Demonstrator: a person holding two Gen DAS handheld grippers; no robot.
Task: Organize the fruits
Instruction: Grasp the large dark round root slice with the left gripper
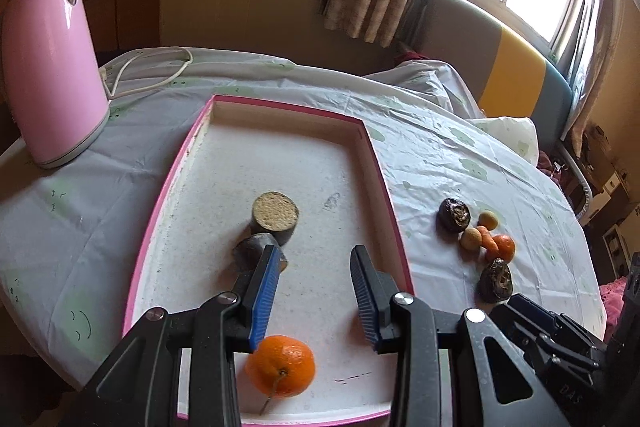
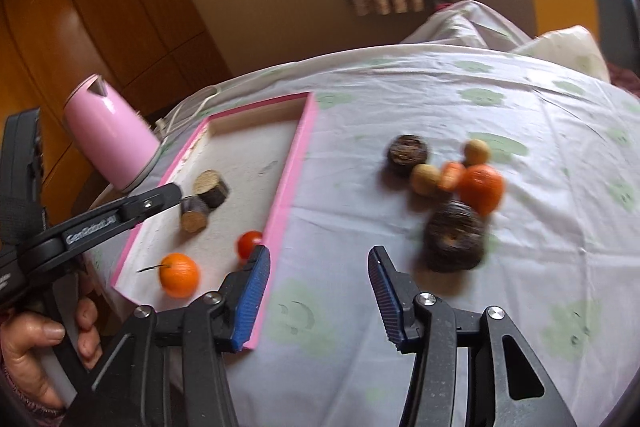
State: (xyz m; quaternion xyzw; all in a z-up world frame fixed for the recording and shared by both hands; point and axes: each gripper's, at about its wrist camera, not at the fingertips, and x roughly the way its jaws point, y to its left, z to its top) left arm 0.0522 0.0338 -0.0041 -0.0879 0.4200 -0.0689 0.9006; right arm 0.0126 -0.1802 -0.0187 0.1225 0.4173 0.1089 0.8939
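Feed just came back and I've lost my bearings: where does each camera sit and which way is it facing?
Left wrist: on the left gripper, open over the pink tray, facing the window.
Right wrist: on the right gripper, open beside the tray, facing the loose fruit pile; the person's left hand shows.
Shared: tray, orange, pink kettle, pile.
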